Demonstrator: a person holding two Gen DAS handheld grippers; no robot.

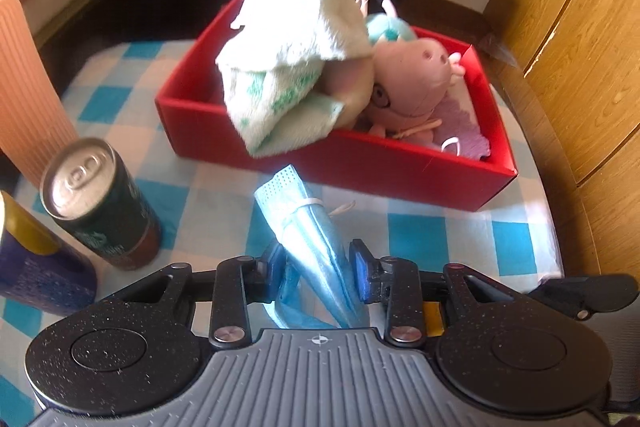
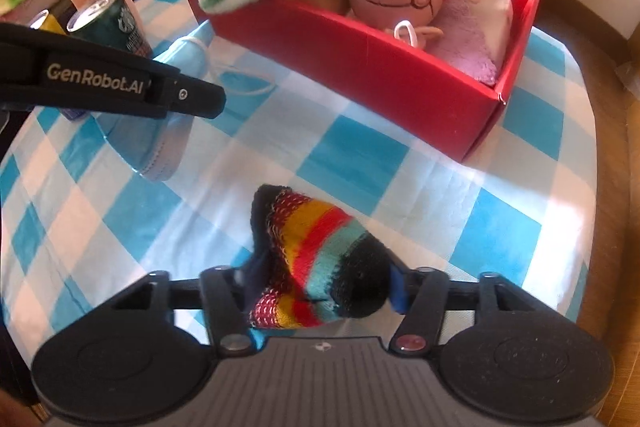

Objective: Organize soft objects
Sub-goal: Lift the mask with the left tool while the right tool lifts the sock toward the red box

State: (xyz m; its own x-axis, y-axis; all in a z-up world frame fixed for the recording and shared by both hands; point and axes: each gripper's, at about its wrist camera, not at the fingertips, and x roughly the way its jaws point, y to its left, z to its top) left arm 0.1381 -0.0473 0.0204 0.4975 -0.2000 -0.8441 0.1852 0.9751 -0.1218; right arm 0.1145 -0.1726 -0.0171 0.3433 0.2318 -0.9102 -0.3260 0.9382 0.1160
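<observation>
In the left wrist view my left gripper (image 1: 318,269) is shut on a folded light-blue face mask (image 1: 308,227) that sticks out forward over the checked tablecloth. My right gripper (image 2: 320,287) is shut on a striped knit sock (image 2: 316,239), black with red, yellow and teal bands. Beyond both stands a red box (image 1: 360,167) holding a pink plush pig (image 1: 416,75), a white-green towel (image 1: 288,59) draped over its near rim, and a purple cloth (image 1: 460,135). The right wrist view shows the same box (image 2: 400,67) and the mask (image 2: 168,139) hanging under the left gripper's black body (image 2: 120,87).
A dark drink can (image 1: 100,203) stands left of the mask, with a purple-yellow can (image 1: 32,267) and a ribbed orange container (image 1: 28,99) beside it. Wooden cabinet doors (image 1: 580,27) rise past the table's right edge. A bed lies at the far left.
</observation>
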